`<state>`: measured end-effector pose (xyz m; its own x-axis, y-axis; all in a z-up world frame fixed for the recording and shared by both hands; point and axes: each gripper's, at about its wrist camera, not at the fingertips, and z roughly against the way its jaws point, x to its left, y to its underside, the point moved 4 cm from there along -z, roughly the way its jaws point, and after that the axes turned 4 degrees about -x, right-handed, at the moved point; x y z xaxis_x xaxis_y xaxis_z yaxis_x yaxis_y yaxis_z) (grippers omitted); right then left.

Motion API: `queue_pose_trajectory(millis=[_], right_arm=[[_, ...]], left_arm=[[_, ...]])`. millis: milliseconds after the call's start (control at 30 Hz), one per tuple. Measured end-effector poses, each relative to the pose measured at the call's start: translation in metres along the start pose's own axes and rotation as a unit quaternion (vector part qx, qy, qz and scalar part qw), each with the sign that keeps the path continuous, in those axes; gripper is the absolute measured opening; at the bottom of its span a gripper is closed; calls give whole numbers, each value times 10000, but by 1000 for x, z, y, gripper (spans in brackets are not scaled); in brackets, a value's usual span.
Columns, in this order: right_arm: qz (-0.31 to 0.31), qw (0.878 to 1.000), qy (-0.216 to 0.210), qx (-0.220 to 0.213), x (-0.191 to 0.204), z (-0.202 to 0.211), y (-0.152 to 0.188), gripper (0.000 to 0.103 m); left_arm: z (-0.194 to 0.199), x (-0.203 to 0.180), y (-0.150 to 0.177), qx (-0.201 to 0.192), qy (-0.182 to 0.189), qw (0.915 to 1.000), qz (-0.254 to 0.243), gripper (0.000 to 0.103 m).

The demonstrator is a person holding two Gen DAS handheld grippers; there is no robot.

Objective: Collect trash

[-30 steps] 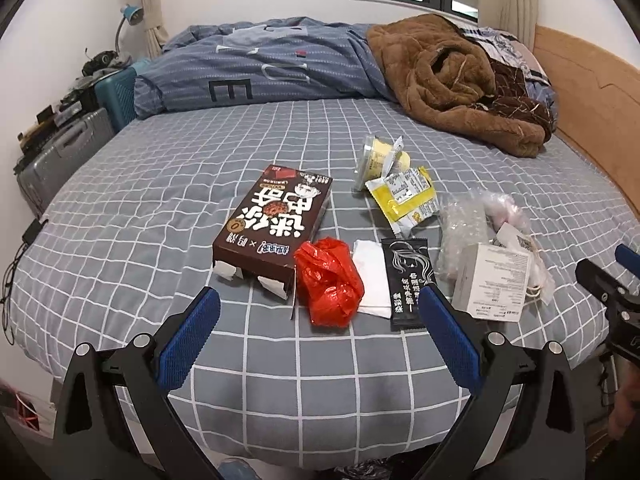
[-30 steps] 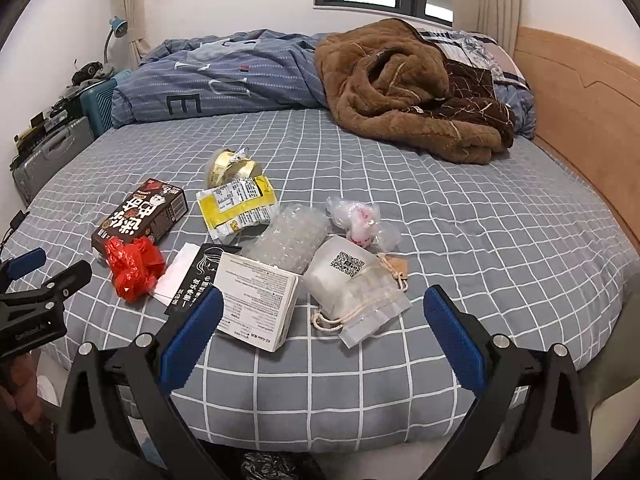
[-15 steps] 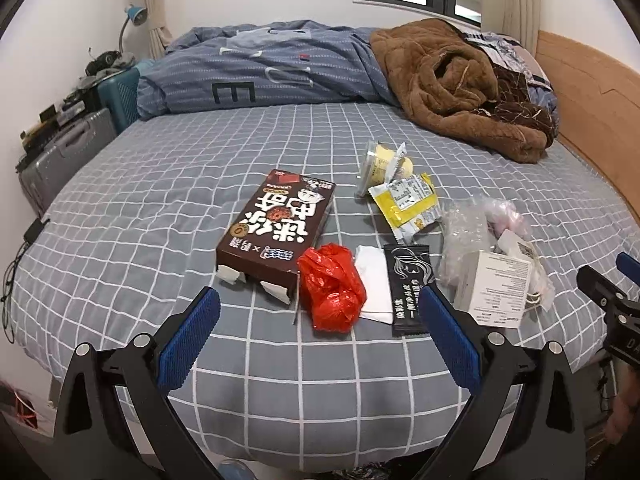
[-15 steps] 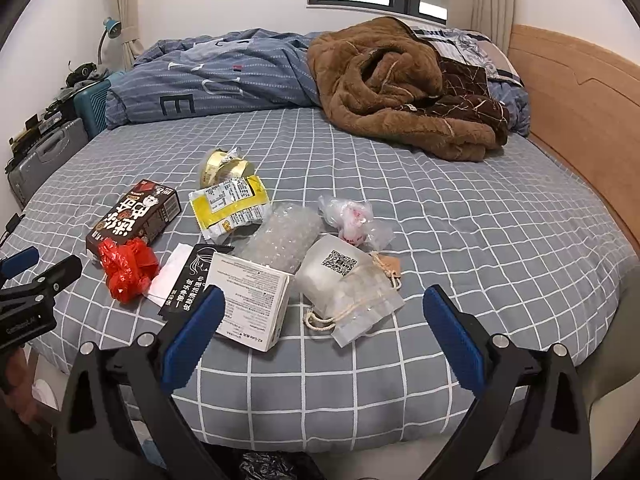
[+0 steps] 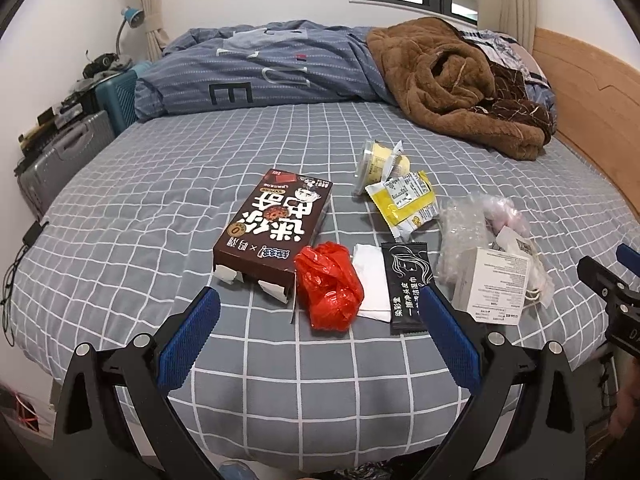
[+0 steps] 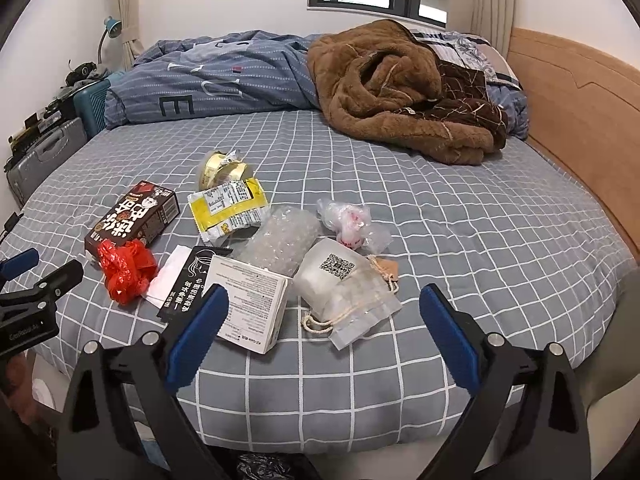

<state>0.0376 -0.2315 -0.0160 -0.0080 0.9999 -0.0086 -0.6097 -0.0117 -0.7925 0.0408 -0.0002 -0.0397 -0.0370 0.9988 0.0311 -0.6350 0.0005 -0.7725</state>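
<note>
Nothing appears collected yet: every piece of trash lies loose on the grey checked bed (image 5: 120, 216), and neither tool holds anything. The left gripper (image 5: 316, 332) hovers near the bed's front edge with its blue pads spread wide, lined up on the crumpled red plastic bag (image 5: 328, 284), which touches the open end of the brown cookie box (image 5: 276, 224). Just beside the bag lie a white tissue (image 5: 370, 276) and a black wet-wipe sachet (image 5: 408, 284). The right gripper (image 6: 322, 336) is likewise spread and empty, with the white carton (image 6: 250, 304) and the frosted drawstring pouch (image 6: 348, 292) ahead of it. Behind those sit bubble wrap (image 6: 284, 240), a yellow snack wrapper (image 6: 228, 208), a pudding cup (image 6: 220, 168) and a small knotted clear bag (image 6: 352, 224). No bin is clearly visible, so the whole pile seems left to do.
</note>
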Motion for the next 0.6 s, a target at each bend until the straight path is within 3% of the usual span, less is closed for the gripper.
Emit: queue_pose_trajectory(millis=[600], right_arm=[[32,10000,34,-18,1,2,-2,93]], left_arm=[[1,-1,0,47,70,9999,79,98]])
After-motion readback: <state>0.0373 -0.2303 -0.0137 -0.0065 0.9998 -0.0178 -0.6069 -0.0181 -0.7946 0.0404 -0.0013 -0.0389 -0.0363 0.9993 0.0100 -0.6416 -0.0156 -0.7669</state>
